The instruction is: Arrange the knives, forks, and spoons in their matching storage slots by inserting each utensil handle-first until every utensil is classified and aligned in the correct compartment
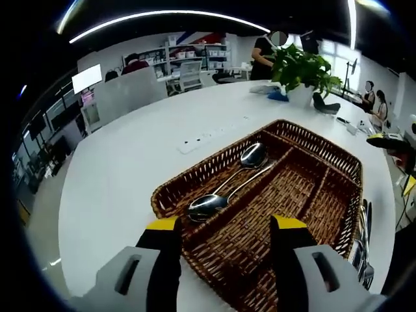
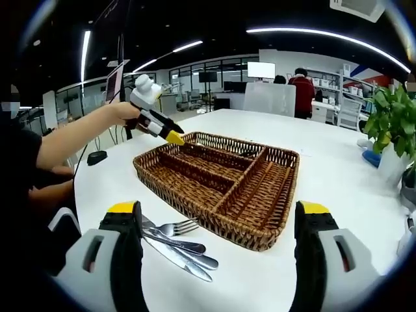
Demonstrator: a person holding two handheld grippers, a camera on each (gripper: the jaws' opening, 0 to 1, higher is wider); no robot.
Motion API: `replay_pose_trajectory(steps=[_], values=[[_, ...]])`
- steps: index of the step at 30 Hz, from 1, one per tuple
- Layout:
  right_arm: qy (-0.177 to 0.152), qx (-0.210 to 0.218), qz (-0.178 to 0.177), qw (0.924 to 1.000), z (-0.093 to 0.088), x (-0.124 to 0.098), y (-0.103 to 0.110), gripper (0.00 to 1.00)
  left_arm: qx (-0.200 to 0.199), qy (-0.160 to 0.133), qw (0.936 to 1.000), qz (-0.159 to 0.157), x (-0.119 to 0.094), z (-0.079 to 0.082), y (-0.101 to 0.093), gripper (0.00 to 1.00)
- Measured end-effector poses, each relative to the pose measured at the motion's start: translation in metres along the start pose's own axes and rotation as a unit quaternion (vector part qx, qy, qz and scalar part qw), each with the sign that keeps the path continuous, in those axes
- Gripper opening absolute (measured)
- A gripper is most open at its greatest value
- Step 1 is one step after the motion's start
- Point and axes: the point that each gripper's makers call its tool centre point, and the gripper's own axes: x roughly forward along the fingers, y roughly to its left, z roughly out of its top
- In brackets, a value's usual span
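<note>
A brown wicker tray (image 1: 195, 174) with several long slots lies on the white table. Two metal spoons (image 1: 208, 206) lie in its left slot, one bowl near me and the other spoon's bowl (image 1: 252, 156) farther along. My left gripper (image 1: 226, 224) hovers open over the tray's near end, nothing between its yellow tips. In the right gripper view the tray (image 2: 214, 224) is ahead, with forks and knives (image 2: 177, 246) piled on the table by its near left corner. My right gripper (image 2: 218, 208) is open and empty. A hand holds the left gripper (image 2: 159, 127) over the tray's far corner.
A potted plant (image 1: 300, 68) (image 2: 390, 123) stands on the table beyond the tray. A white power strip (image 1: 208, 138) lies on the table left of the tray. More cutlery (image 1: 364, 250) lies at the tray's right side. A black mouse (image 2: 97, 156) sits near the person's arm.
</note>
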Motion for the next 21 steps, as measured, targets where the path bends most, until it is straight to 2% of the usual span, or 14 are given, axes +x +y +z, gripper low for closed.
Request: replay_pose_trajectory(steps=[3, 12, 18, 21], values=[[0.001, 0.000, 0.000, 1.0000, 0.000, 0.001, -0.001, 1.00, -0.001, -0.017, 0.9998, -0.005, -0.008, 0.003, -0.011, 0.62], [-0.001, 0.000, 0.002, 1.0000, 0.001, 0.003, -0.003, 1.00, 0.038, -0.028, 0.9985, -0.027, -0.030, 0.006, -0.053, 0.73], [-0.001, 0.004, -0.002, 1.0000, 0.001, 0.001, -0.009, 1.00, 0.046, -0.074, 0.9957, -0.032, -0.050, 0.017, -0.075, 0.79], [-0.004, 0.005, -0.002, 1.0000, 0.002, -0.001, -0.010, 1.00, 0.039, -0.089, 0.9948, -0.032, -0.057, 0.018, -0.079, 0.81]])
